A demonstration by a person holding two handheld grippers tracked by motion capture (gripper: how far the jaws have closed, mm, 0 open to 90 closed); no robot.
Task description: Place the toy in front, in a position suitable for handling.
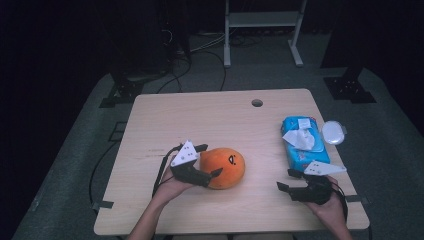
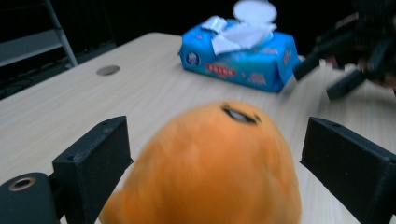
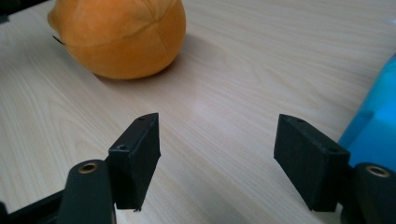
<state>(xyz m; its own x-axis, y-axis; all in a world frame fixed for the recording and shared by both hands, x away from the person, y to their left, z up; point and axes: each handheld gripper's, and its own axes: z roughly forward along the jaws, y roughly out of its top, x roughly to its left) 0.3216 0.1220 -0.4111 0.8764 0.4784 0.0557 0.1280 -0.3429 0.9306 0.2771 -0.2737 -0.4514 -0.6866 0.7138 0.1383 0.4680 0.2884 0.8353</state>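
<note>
An orange plush toy (image 1: 227, 167) with a small black eye mark lies on the wooden table (image 1: 200, 120), near the front middle. My left gripper (image 1: 211, 160) comes at it from the left and is open, one jaw on each side of the plush (image 2: 219, 140), with narrow gaps at both pads. In the left gripper view the toy is blurred and sits between the two black jaws of that gripper (image 2: 215, 163). My right gripper (image 1: 285, 179) rests near the front right, open with nothing between its jaws (image 3: 217, 144), pointing left toward the plush (image 3: 121, 37).
A blue pack of wet wipes (image 1: 302, 142) lies at the right side, its white round lid (image 1: 333, 132) flipped open and a wipe sticking out. It is close beside my right gripper. A cable hole (image 1: 257, 103) sits near the table's far edge.
</note>
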